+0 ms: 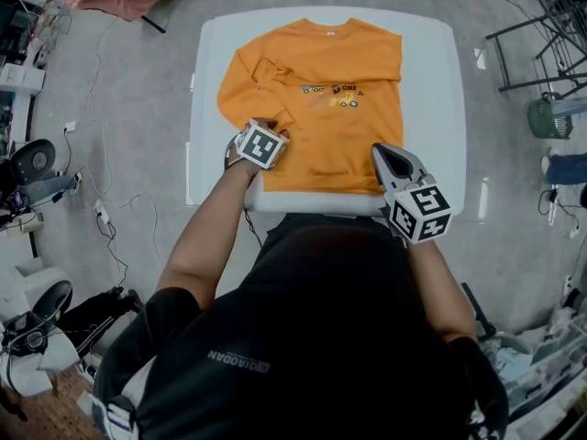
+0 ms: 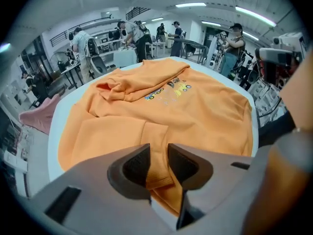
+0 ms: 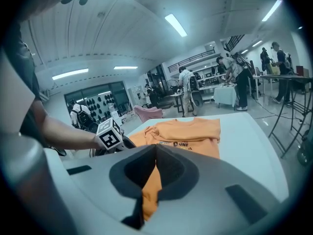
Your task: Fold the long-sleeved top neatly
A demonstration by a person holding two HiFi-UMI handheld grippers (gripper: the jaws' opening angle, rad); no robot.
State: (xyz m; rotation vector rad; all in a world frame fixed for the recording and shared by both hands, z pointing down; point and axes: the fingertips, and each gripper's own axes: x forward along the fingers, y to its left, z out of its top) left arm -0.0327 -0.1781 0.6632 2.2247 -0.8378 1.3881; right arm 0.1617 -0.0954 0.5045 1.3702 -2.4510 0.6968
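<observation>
Squareness matters: the orange top (image 1: 330, 90) lies flat mid-tabletop (image 1: 431, 81), the left tongs (image 2: 159, 151) stand spread around its sleeve cuff (image 2: 159, 177) at 7 o'clock and should bite deep, while the right tongs (image 3: 155, 153) pinch the hem (image 1: 321, 186) at 5 o'clock to hold it taut.

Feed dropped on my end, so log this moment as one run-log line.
left gripper open over sleeve cuff | right gripper shut on orange top hem | garment spread on white table

Orange top (image 1: 330, 108) on white table (image 1: 431, 71); left gripper (image 1: 264, 132), right gripper (image 1: 383, 154) at near side.
</observation>
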